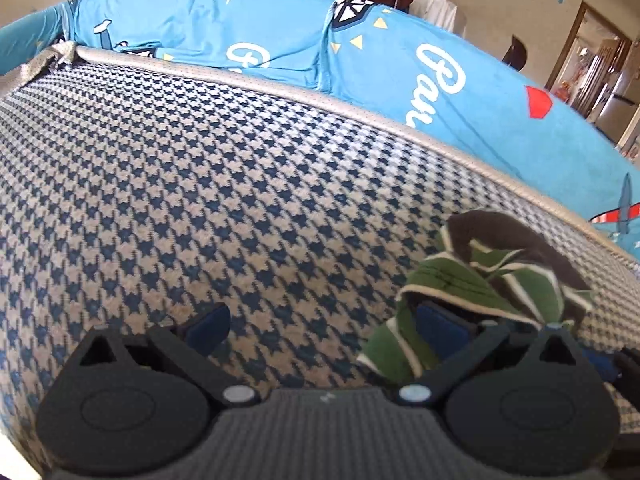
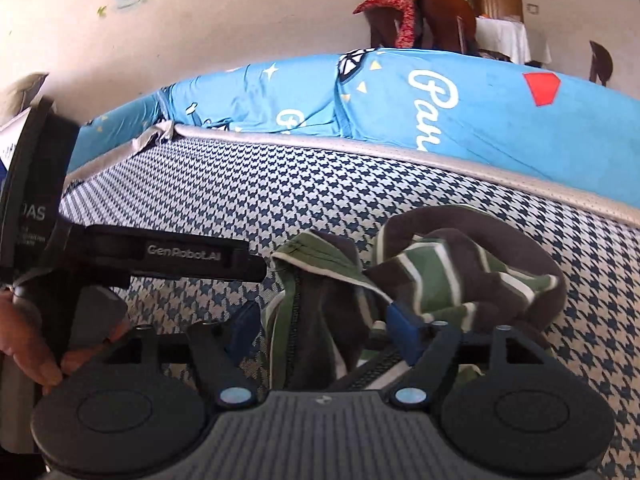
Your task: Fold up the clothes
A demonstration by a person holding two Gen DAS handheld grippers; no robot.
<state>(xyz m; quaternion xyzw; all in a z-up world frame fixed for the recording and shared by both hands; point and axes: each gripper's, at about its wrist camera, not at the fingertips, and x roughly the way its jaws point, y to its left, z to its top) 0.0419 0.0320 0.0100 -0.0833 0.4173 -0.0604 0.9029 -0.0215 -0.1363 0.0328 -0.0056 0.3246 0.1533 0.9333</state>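
My left gripper (image 1: 320, 326) is spread wide, the crumpled striped shirt (image 1: 492, 288) draped over its finger at three o'clock. My right gripper (image 2: 320, 324) gapes too, the shirt heaped between its fingers on the checked mat (image 2: 280, 200), probably bunched for gathering.

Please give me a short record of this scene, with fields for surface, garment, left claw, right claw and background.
surface: houndstooth navy-and-beige mattress
garment: crumpled green, brown and white striped shirt, unfolded
left claw: open, one finger under the garment's edge
right claw: open, garment between its fingers
background: bright blue printed blanket beyond the mattress's grey piping
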